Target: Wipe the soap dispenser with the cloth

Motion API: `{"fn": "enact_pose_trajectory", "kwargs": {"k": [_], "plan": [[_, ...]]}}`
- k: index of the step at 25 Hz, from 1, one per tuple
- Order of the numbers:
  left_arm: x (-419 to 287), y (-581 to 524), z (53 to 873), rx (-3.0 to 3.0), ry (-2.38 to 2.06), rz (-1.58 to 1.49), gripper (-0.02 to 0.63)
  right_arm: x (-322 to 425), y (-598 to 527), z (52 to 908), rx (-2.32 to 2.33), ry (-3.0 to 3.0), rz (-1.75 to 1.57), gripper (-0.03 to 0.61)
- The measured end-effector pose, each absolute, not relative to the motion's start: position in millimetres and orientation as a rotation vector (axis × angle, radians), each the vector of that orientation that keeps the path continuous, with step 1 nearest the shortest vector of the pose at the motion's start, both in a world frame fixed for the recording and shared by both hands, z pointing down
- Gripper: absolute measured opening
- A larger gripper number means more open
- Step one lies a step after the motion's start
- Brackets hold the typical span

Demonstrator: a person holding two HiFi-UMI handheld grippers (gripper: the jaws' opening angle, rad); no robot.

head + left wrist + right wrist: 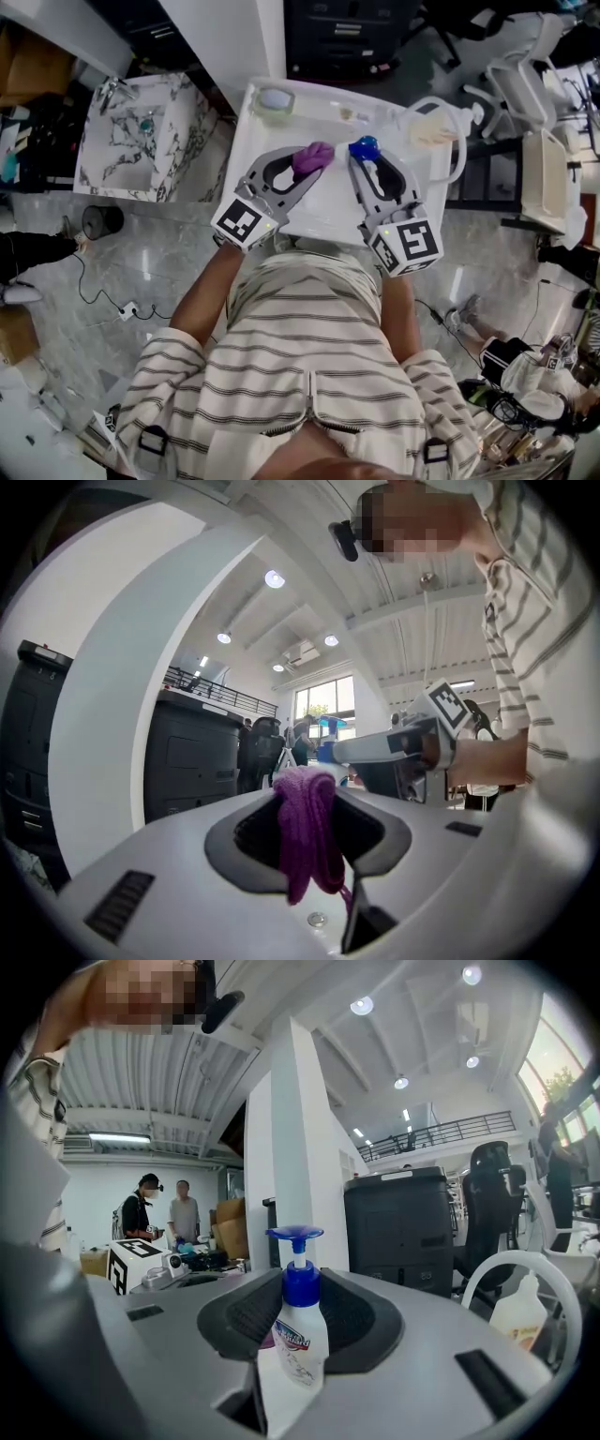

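Above the table, the right gripper is clamping the light, likely slippery soap dispenser round its stiff body, a sound hold, while the left gripper is pinching the soft cloth just left.

Bright, sharp; fisheye-warped edges.

Above the surface, the cloth in the left tool hangs just left of the soap dispenser in the right tool. A container sits at the far left corner.
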State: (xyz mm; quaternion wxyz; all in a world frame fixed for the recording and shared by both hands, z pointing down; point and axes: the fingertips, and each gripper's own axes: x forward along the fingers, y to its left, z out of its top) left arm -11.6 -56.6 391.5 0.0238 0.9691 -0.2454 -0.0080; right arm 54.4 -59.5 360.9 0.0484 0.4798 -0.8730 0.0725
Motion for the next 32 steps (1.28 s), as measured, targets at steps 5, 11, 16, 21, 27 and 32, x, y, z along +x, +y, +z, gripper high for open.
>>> {"fn": "enact_pose_trajectory", "kwargs": {"k": [5, 11, 16, 21, 27, 32], "plan": [[-9.1, -57.5, 395.8, 3.025, -0.673, 0.006, 0.129, 55.3, -56.3, 363.4, 1.381, -2.700, 0.193, 0.135], [-6.3, -56.8, 398.0, 3.048, -0.581, 0.041, 0.129, 54.6, -51.2, 366.7, 1.288, -2.747, 0.198, 0.135], [-7.5, -54.5, 399.9, 3.072, -0.462, 0.066, 0.129, 48.9, -44.5, 367.3, 1.192, -2.790, 0.195, 0.135], [-7.3, -53.0, 403.9, 3.066, -0.343, 0.096, 0.129, 44.9, -37.7, 367.8, 1.122, -2.829, 0.206, 0.135], [-1.4, -47.0, 399.6, 3.088, -0.164, 0.072, 0.129, 42.1, -29.6, 365.9, 1.052, -2.851, 0.190, 0.135], [3.5, -45.4, 399.7, 3.108, -0.051, 0.091, 0.129, 40.9, -24.1, 362.2, 1.015, -2.868, 0.173, 0.135]]}}
